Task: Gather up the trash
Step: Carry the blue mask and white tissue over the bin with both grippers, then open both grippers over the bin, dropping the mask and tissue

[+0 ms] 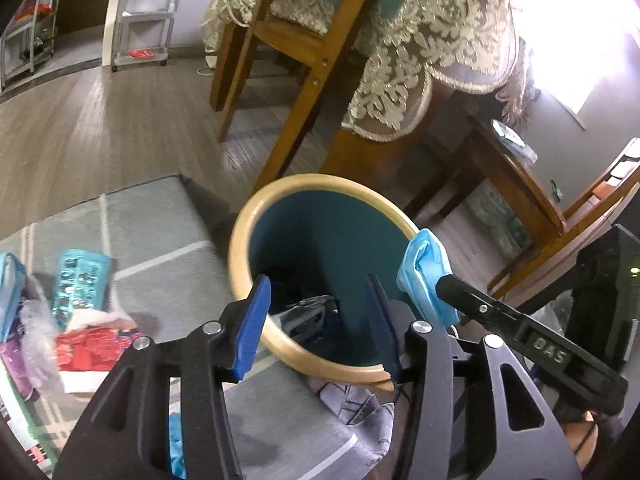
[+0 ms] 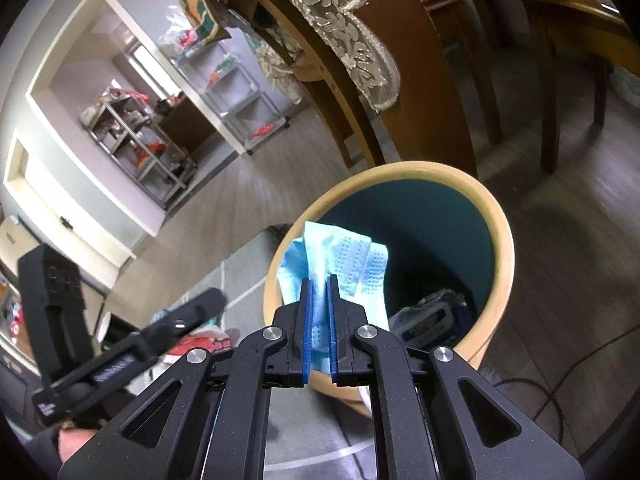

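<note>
Right gripper point(image 2: 319, 322) is clamped on a crumpled light-blue face mask point(image 2: 340, 268): its two blue pads press together on the lower part of the mask, and the rest of the mask rises beyond the fingertips, with its long axis running roughly along the fingers toward the far side of the bin point(image 2: 502, 240). The mask is soft, pleated fabric with a dotted embossed band, folded over on itself, and a thin white ear loop hangs below it. It sits over the near rim of the bin, partly above the opening. Left gripper point(image 1: 320, 312) has its jaws apart, with nothing between the blue pads; its tips straddle the near rim of the bin, one outside the rim and one over the opening. No earlier view is available to show how it reached this state. The bin is round, with a smooth, pale wooden-looking rim and a dark teal inner wall; dark wrappers and a printed packet lie at its bottom. It stands on a wood-plank floor at the edge of a grey mat point(image 1: 160, 232) with pale lines. On the mat, to the left in the left wrist view, lie a glossy teal packet point(image 1: 78, 284), a red wrapper point(image 1: 94, 346) and crinkled clear plastic point(image 1: 38, 340). Behind the bin stand wooden chair legs point(image 1: 296, 120) and a lace-trimmed cloth point(image 1: 396, 92).
</note>
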The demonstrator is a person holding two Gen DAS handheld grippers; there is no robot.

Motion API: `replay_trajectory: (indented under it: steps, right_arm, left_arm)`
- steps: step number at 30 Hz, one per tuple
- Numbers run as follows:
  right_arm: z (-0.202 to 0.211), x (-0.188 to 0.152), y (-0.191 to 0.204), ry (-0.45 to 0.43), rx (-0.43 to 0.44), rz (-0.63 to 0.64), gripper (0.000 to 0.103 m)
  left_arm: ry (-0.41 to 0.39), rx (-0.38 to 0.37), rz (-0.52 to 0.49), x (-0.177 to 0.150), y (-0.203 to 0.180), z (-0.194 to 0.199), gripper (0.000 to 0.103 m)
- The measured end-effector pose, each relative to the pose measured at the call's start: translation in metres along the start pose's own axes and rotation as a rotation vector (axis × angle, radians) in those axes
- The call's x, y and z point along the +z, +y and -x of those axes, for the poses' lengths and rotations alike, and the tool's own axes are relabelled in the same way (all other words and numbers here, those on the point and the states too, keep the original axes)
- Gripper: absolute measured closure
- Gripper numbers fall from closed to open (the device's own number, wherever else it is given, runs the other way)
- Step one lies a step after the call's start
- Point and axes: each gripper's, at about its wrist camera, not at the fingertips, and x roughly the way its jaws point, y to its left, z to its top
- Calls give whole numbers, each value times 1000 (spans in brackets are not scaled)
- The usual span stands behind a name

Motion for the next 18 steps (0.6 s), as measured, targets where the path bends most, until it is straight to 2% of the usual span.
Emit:
replay_trajectory:
  steps: [5, 10, 15, 18]
  right_arm:
    - [-7, -2, 4, 24, -15, 20, 95]
    - [-15, -6, 5, 51, -47, 43, 88]
    - [-16, -9, 7, 62, -61, 54, 63]
    - [-13, -11, 7, 55, -60, 51, 53]
  left_arm:
    - [-19, 20, 10, -2, 13, 20, 51]
    - [-39, 43, 20, -7, 27, 41, 50]
    - [-57, 68, 29, -12, 39, 60, 49]
    - [-72, 89, 43, -17, 49, 72, 49]
